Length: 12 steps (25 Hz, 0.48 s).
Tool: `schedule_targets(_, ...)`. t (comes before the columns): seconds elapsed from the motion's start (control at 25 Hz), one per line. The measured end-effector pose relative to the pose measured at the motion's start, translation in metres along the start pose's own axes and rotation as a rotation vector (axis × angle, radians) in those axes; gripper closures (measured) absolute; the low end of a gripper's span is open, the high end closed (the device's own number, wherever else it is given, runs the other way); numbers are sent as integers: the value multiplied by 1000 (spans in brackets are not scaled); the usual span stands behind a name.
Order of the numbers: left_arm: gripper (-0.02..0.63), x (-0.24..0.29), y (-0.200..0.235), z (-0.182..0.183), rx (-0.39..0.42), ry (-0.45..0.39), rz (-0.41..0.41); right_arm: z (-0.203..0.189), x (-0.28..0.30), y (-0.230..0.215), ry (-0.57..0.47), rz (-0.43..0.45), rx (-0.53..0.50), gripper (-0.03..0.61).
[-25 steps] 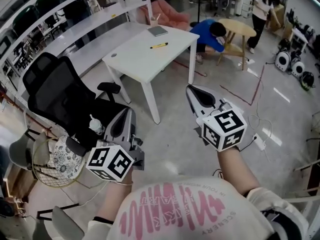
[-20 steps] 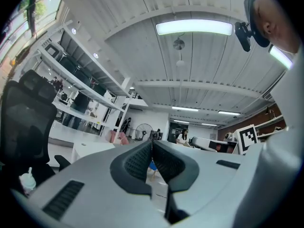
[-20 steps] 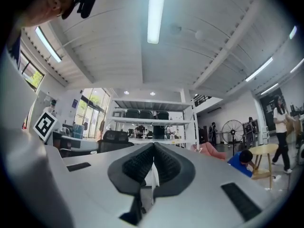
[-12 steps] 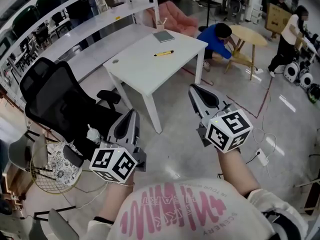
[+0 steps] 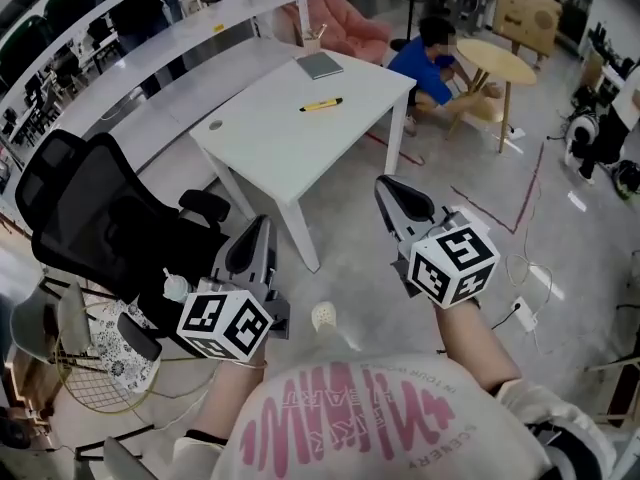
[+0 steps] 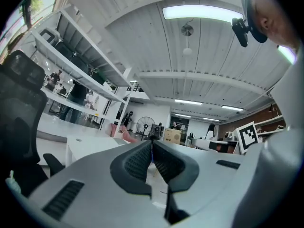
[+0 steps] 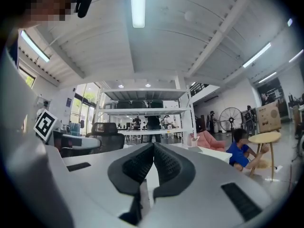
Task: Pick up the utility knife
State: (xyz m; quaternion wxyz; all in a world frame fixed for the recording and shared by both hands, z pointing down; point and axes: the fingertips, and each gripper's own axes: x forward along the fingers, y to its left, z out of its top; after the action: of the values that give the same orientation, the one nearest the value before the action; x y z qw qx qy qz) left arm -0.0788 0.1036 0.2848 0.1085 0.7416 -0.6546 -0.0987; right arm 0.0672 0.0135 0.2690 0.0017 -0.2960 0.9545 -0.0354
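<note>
Where each tool's own view looks along its jaws, left tool (image 6: 152, 146) and right tool (image 7: 153, 147) show pads pressed together, nothing between. Only the head view shows the yellow utility knife (image 5: 321, 104), lying on the white table (image 5: 260, 143), well ahead of both tools. Open floor (image 5: 340, 258) between; black office chair (image 5: 90, 218) left; long white shelf (image 5: 150, 48) beyond.

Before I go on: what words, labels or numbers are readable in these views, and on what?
"SCENERY": pink print, upside down in the head view, on the person's white shirt.
Other pink lettering there: too warped to read.
The left marker cube on the left tongs and the right marker cube on the right tongs: black-and-white square patterns, no words.
The yellow utility knife on the white table: no readable print.
</note>
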Motion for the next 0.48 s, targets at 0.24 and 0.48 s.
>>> schedule_targets(0.24, 589, 92, 38, 21, -1, -26, -50, 18, 72, -54, -19, -36, -56, 564)
schedule_targets(0.48, 589, 178, 99, 67, 32, -70, -87, 47, 165, -92, -58, -65, -128, 563)
